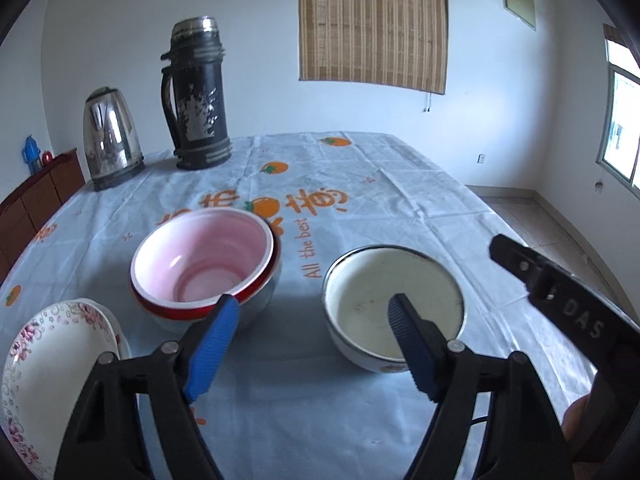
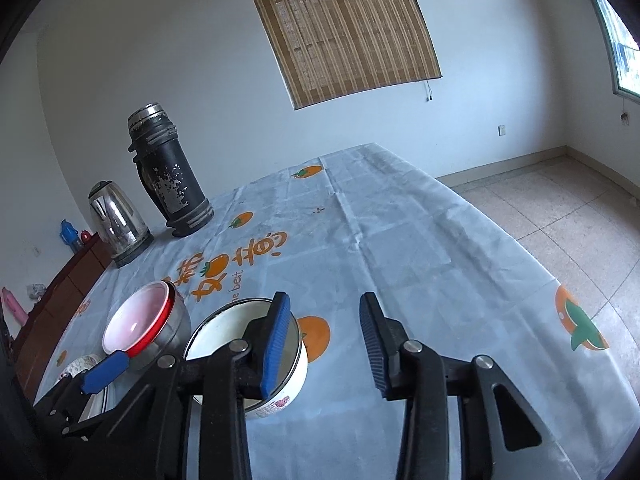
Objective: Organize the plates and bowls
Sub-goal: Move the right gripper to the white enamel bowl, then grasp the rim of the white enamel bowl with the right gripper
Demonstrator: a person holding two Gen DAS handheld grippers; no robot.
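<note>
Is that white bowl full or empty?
Empty: the white bowl stands upright, and its bare cream-coloured bottom shows.

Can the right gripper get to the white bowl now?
Probably yes. The right gripper is open and empty beside the white bowl, with only bare tablecloth around it; nothing blocks the near rim.

I see a pale blue cloth (image 1: 360, 208) over the desk, printed with orange fruit and orange lettering. The pink-lined bowl (image 1: 204, 256) has a white rim over a red band. The white bowl (image 1: 394, 300) is cream inside. The plate (image 1: 52, 364) carries pink flowers. My tool pads (image 1: 212, 352) are blue on black arms.
</note>
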